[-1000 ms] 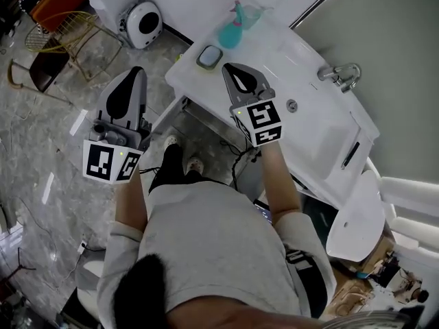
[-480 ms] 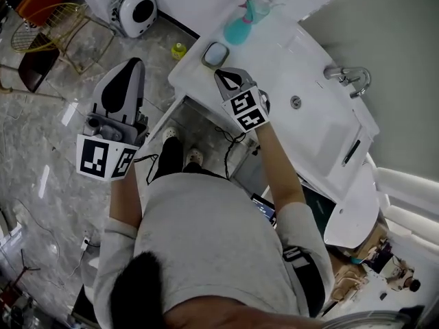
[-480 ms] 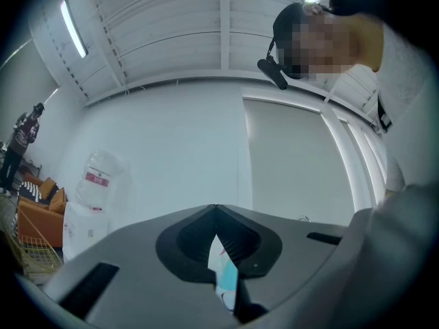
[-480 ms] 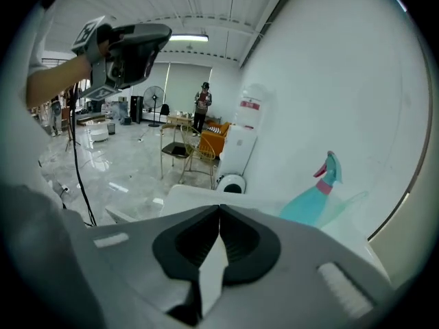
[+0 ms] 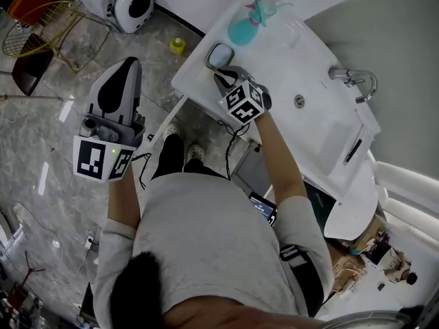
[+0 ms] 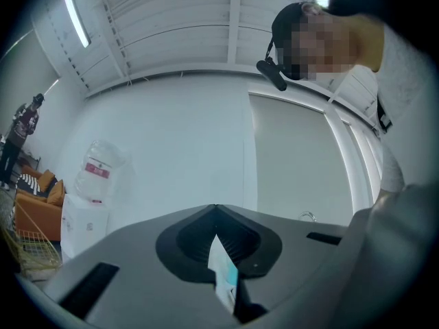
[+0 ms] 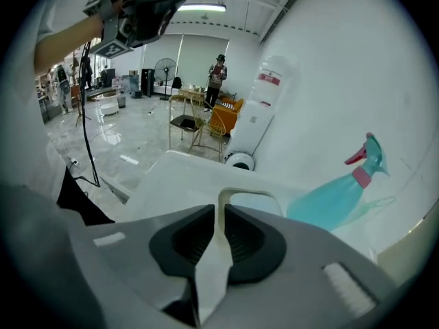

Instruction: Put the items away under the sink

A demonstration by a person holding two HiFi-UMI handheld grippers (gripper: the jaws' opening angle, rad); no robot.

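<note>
Items bound for the space under the sink sit on the white counter (image 5: 288, 60) as a person stands before it with a gripper in each hand. The left gripper (image 5: 129, 63) hangs out over the marble floor, well apart from the counter, its jaws pressed together on nothing, apparently kept clear while the other hand works. The right gripper (image 5: 221, 74) reaches over the counter's near corner, jaws drawn to a thin slit with nothing between them. Its tips stop just short of a small white-rimmed dish (image 5: 219, 55), so it looks lined up for a first pick, and the jaws would need to part before it can take hold. Farther along the counter, a teal spray bottle (image 5: 243, 27) lies on its side near the wall, untouched. Beyond that are the basin (image 5: 322, 125) and its chrome faucet (image 5: 353, 82).
</note>
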